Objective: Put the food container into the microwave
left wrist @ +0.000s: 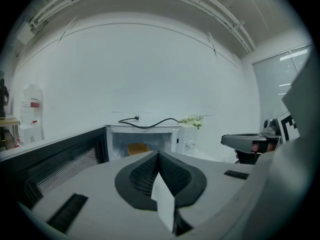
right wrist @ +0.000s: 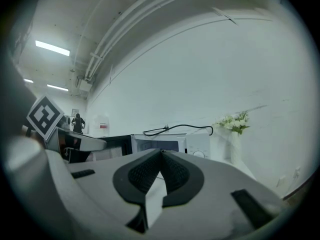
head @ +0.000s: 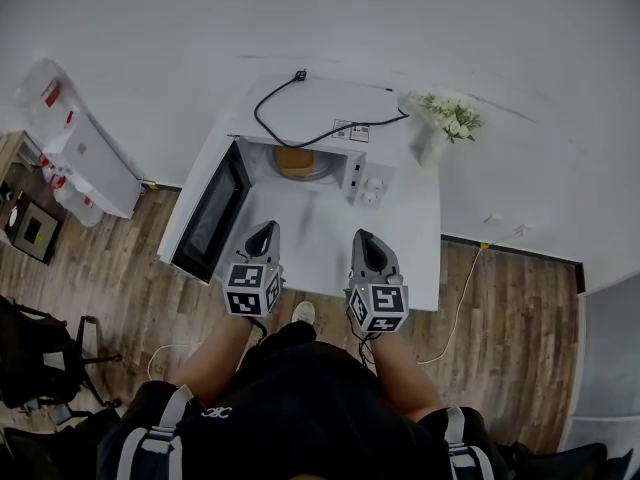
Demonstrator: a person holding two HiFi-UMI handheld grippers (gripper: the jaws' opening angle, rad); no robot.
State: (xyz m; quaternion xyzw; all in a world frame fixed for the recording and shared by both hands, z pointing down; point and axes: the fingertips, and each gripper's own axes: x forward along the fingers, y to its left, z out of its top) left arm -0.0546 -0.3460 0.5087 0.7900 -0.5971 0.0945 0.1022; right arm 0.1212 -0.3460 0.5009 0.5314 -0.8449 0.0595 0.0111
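Observation:
A white microwave (head: 318, 128) stands on a white table (head: 410, 238) with its door (head: 212, 214) swung open to the left. Inside it sits the food container (head: 297, 161), orange-yellow, on the turntable; the left gripper view shows the container (left wrist: 138, 148) in the open cavity. My left gripper (head: 263, 238) hovers over the table's near edge, jaws shut and empty. Beside it, to the right, my right gripper (head: 369, 251) is also shut with nothing in it. Both are well back from the microwave (right wrist: 167, 143).
A black power cord (head: 300, 118) lies coiled on the microwave's top. A white vase of flowers (head: 445, 120) stands right of it near the wall. A white appliance (head: 75, 153) stands at the far left. Wooden floor surrounds the table.

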